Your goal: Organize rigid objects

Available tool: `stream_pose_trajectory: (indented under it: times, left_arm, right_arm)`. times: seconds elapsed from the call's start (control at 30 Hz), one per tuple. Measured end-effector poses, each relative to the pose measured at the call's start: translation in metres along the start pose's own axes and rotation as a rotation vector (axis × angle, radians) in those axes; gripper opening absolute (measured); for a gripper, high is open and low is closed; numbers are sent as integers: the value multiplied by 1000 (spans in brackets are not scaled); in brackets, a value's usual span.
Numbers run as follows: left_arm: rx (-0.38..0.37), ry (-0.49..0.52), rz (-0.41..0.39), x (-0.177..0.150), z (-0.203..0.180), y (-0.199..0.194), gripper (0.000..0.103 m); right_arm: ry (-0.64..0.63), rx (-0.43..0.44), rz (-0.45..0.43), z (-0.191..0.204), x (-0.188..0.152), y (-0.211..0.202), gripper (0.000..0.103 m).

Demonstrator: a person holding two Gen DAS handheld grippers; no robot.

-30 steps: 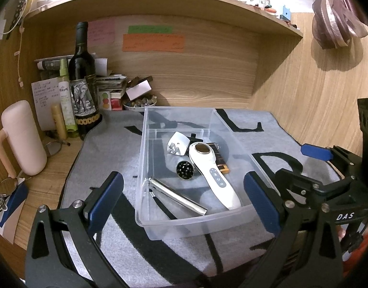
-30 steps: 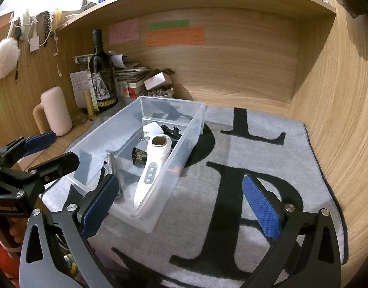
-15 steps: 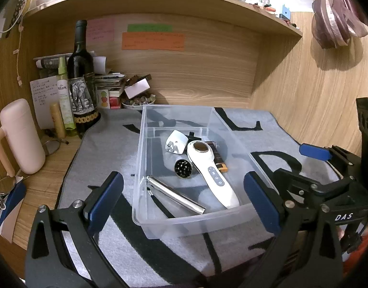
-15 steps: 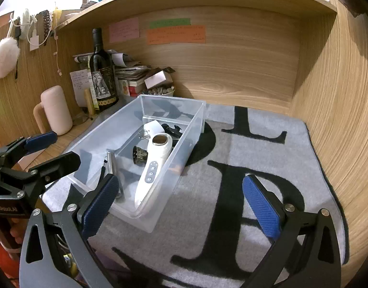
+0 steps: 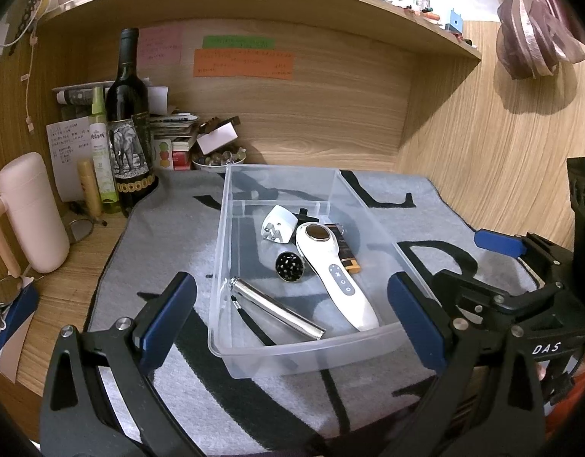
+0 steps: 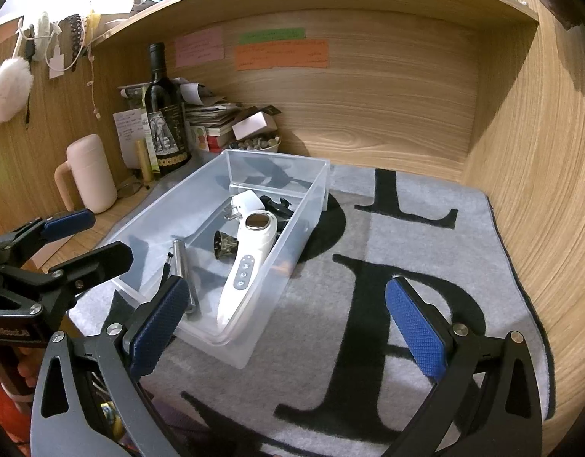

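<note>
Right now, the line-up:
Bin: clear rectangular plastic bin (image 5: pixel 372 221) sits on the grey mat with big black letters (image 6: pixel 425 266), its long axis running away from the person toward the wooden back wall.
Contents: white handheld device with a round dark head (image 5: pixel 332 270), shiny silver metal cylinder (image 5: pixel 277 308), small round black perforated piece (image 5: pixel 289 266), white angular plug-like part (image 5: pixel 279 224), and a dark bar with an orange end (image 5: pixel 347 255), all lying inside (nothing loose on the mat that I can see).
Key relation: bin lies straight ahead of the left gripper (image 5: pixel 292 316), its near wall between the blue pads; from the right gripper (image 6: pixel 288 312) it is ahead and to the left, so the left is nearer.
Left gripper: spread wide, empty, hovering low over the mat, just short of the bin.
Right gripper: also spread wide, empty, aimed over bare mat.
Judgement: sorting looks finished or nearly so.
Beyond: dark wine bottle with an elephant label (image 5: pixel 130 129) and pale pink handled flask (image 5: pixel 29 213) stand left, off the mat.
</note>
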State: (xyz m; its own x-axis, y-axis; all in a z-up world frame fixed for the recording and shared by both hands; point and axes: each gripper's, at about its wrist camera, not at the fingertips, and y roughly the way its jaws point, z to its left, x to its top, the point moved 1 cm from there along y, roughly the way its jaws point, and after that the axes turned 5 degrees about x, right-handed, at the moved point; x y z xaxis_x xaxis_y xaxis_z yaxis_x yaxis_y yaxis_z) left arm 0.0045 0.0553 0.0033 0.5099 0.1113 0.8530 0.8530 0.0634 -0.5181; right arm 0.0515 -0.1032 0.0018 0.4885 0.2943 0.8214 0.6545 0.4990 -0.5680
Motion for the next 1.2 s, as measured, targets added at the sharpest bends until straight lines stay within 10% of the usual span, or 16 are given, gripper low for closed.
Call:
stream_pose_trajectory:
  times: [1.2]
  left_arm:
    - [-30, -40, -1, 1, 2, 3, 102]
  right_arm:
    - [6, 2, 10, 6, 1, 1, 103]
